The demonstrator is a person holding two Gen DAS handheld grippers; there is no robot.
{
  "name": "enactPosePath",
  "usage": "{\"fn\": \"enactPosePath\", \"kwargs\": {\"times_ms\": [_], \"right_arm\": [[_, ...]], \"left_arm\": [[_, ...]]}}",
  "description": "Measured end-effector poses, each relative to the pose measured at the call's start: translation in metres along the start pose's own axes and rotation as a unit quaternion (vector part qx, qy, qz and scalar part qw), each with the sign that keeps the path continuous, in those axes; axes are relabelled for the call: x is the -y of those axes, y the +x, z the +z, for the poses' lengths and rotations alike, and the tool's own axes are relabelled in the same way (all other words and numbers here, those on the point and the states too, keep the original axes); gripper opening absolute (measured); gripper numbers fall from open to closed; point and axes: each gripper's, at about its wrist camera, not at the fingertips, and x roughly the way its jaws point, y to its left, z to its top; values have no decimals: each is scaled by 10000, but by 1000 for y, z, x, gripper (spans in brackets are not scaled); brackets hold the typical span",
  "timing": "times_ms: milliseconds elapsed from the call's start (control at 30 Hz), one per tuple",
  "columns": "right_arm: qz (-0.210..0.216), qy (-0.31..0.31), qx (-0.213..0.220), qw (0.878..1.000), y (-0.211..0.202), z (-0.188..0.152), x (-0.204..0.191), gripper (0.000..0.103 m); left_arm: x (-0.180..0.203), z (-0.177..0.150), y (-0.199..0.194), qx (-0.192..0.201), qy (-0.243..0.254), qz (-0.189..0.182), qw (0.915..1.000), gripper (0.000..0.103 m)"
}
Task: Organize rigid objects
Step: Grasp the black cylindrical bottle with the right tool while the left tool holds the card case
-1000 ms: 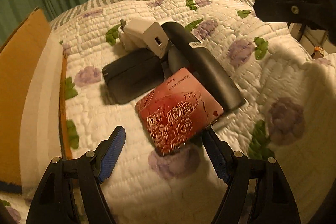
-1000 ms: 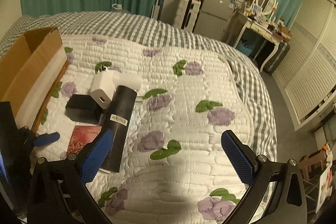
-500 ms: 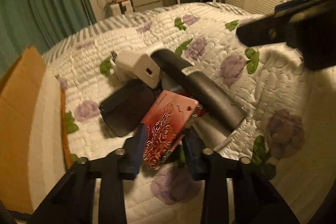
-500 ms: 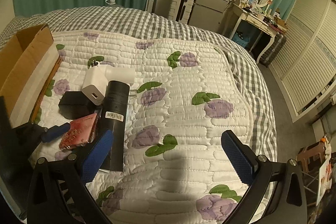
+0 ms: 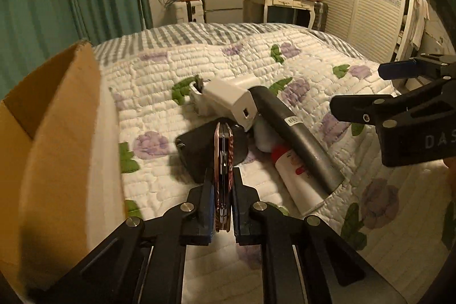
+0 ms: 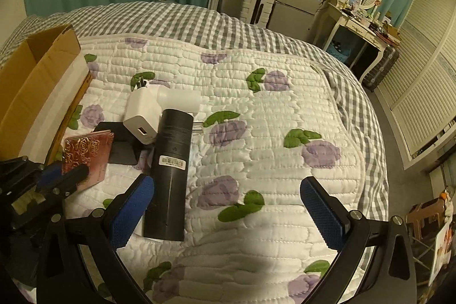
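The left gripper [image 5: 221, 207] is closed on a thin red case with embossed gold roses [image 6: 87, 157], and its pads press the two flat faces, so the case stands on its edge between the jaws with its long axis running straight forward, away from the camera. The cardboard box [image 5: 57, 138] is directly to the left of this case, very near, with its open top and plain brown wall, and I judge the coming move is a short carry sideways into it; the left hand is clearly the nearer one for this. The right gripper [image 6: 228, 214] has its jaws wide apart and nothing is between them; it hangs over the quilt to the right of the case. The other rigid things lie in one pile behind the case: a matte black cylinder [image 6: 171, 170] with a small barcode label, a smooth white charger block [image 6: 141, 116] leaning on it, a flat black pouch or box [image 5: 199, 144], and a white tube with red print [image 5: 296, 181] partly under the cylinder. The quilt [image 6: 256, 133] is soft and padded, with purple flowers.
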Motion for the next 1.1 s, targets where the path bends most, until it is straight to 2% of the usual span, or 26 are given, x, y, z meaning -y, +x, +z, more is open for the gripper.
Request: {"fn": "enactPosePath", "kwargs": {"times_ms": [233, 400, 567, 600, 633, 767, 867, 1100], "right_arm": [[221, -202, -285, 9991, 25, 4, -17, 101], [800, -159, -758, 9938, 59, 8, -27, 72], [1205, 60, -1107, 9865, 83, 10, -27, 54], [1307, 91, -1133, 9849, 85, 10, -27, 46], [1402, 98, -1129, 9836, 84, 9, -28, 43], [1296, 32, -1048, 9860, 76, 6, -30, 42], [1202, 114, -805, 9894, 57, 4, -24, 41], [997, 85, -426, 9941, 18, 3, -21, 41]], "left_arm": [[-2, 3, -16, 269, -10, 147, 9995, 10], [-10, 4, -21, 287, -144, 263, 9991, 10], [-10, 2, -18, 220, -173, 242, 9993, 10], [-10, 2, -18, 217, -176, 242, 9993, 10], [-11, 2, -18, 220, -193, 237, 9993, 10], [-13, 5, -24, 247, -268, 226, 9991, 10], [-14, 9, -34, 315, -311, 177, 9989, 10], [-14, 22, -75, 653, -290, 78, 9974, 10]]}}
